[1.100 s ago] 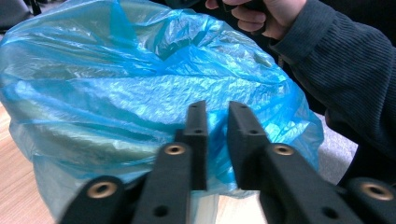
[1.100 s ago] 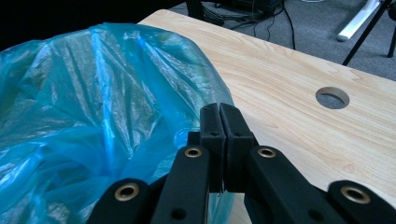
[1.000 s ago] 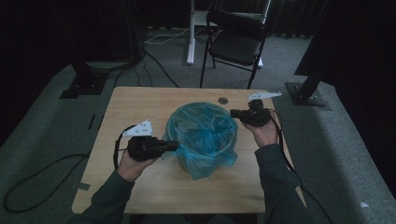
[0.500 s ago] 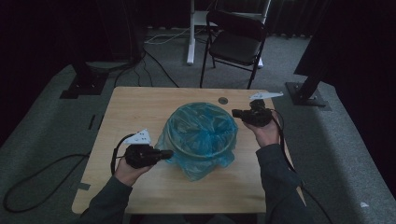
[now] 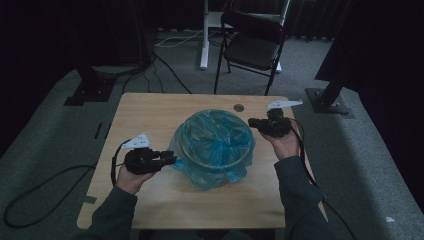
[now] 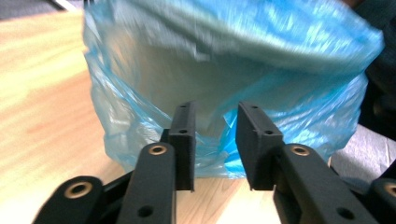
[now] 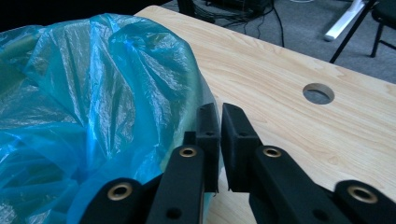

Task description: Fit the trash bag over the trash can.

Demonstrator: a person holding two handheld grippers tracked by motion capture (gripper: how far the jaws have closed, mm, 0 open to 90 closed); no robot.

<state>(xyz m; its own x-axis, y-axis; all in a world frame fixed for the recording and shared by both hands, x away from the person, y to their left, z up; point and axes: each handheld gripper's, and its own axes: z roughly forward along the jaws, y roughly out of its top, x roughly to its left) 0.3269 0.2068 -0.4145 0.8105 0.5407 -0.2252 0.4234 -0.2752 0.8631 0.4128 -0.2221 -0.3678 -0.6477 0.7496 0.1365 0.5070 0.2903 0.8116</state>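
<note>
Left hand-held gripper, jaws just opened and spread, with nothing pinched, faces the blue bag lining a bin on the table. Right hand-held gripper, jaws easing narrowly apart, sits at the bag's rim; whether film remains pinched cannot be told.

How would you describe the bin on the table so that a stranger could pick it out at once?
Start at the light wooden table in the dark room, with a black folding chair behind it. At its middle stands a round bin. Its crinkled translucent blue plastic liner, draped over the rim and down the sides, sets it apart.
</note>
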